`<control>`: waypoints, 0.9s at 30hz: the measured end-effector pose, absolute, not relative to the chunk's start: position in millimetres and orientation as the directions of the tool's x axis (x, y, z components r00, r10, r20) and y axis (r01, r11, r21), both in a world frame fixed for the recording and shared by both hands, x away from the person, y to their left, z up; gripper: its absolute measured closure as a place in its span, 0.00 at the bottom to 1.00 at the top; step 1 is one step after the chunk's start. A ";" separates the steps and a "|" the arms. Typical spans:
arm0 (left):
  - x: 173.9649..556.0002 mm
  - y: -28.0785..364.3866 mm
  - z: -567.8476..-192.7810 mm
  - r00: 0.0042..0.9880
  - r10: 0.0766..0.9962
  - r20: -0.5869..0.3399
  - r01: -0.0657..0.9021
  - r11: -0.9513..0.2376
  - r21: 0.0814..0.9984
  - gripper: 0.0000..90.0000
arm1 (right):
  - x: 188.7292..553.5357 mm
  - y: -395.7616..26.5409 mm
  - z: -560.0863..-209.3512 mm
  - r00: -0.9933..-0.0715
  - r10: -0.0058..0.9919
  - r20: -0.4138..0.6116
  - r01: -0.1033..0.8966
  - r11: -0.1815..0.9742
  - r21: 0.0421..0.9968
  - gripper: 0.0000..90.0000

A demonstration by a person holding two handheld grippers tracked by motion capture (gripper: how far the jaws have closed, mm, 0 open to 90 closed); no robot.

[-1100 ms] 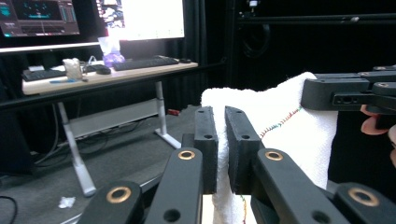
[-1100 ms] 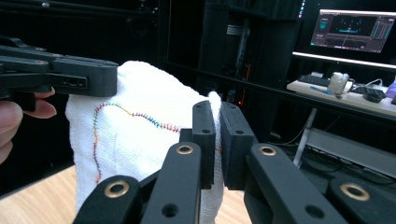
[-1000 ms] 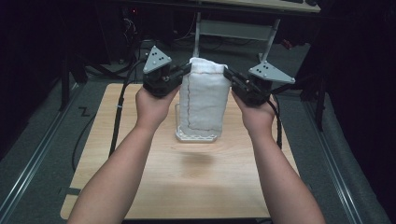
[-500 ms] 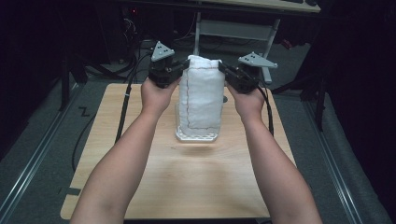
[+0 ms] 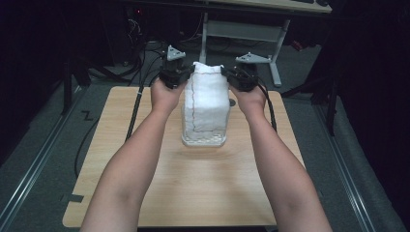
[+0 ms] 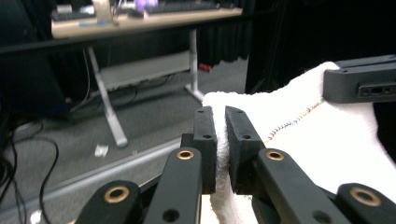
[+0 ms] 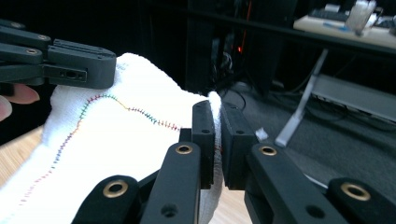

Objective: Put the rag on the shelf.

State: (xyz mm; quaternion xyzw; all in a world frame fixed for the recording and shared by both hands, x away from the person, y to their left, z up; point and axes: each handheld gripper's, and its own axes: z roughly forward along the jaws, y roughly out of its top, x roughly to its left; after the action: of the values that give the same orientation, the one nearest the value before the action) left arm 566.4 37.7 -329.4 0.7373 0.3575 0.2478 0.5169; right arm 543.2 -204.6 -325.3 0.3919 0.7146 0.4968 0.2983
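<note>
A white towel [image 5: 207,99] with a multicoloured stitched hem hangs between my two grippers over the wooden table [image 5: 159,193]. My left gripper [image 5: 186,76] is shut on the towel's upper left corner [image 6: 219,140], the cloth pinched between its black pads. At the upper right corner [image 7: 216,126], my right gripper [image 5: 231,77] is shut on the towel too. The towel's lower end drapes into or over a clear container [image 5: 204,140] on the table; the container's inside is hidden by the cloth. In each gripper view the other gripper shows farther off on the towel.
A desk frame with metal legs [image 5: 278,53] stands beyond the table's far edge, with cables [image 5: 145,53] on the floor. Dark floor and rails run along both sides of the table. Bare wood lies in front of the container.
Both hands have carried the towel's top edge away from the person and somewhat lower. The towel has stayed pinched at both corners.
</note>
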 end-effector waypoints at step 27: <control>549.8 63.2 -353.4 0.585 0.804 -0.107 0.347 -0.128 0.929 0.64 | 538.0 -211.4 -358.2 -0.492 0.870 -0.033 0.324 0.218 0.921 0.77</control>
State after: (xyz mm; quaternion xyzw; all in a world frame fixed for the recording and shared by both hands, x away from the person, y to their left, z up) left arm 549.8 63.2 -353.4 0.7189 0.4003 0.2178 0.5250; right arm 538.0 -211.4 -358.2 0.4119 0.7243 0.4705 0.2903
